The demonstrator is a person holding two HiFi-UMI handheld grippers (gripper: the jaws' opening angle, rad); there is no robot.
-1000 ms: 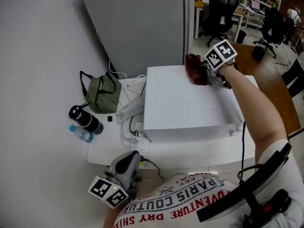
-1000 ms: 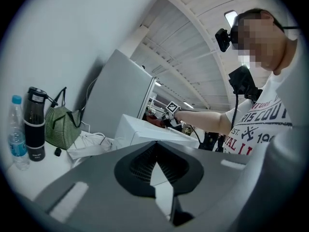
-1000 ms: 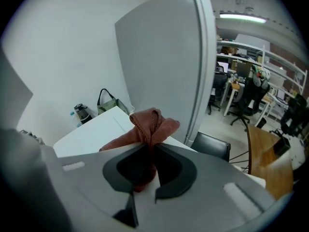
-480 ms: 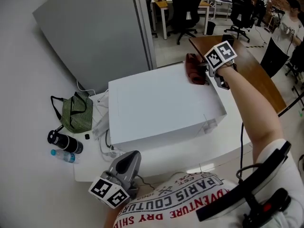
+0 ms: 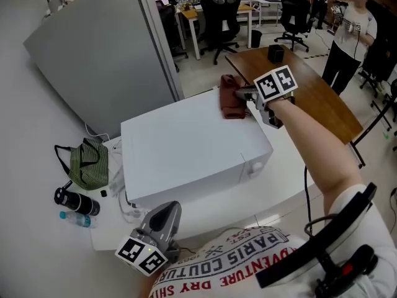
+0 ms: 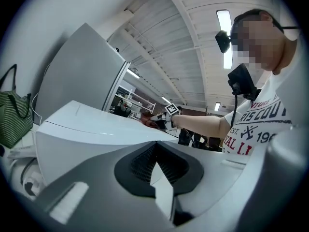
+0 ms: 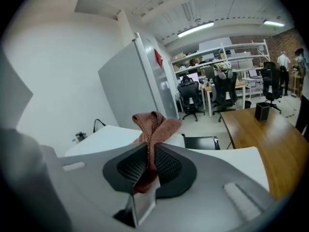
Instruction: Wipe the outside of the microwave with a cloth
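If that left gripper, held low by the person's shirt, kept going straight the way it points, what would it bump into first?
Most likely the white microwave: its near side sits right ahead of the left gripper, whose jaws are closed. Depth is hard to judge.

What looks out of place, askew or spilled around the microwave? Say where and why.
Nothing is spilled or damaged. Only small untidiness: left of the microwave, a water bottle and a black flask lie on their sides, and loose cables bunch against its base.
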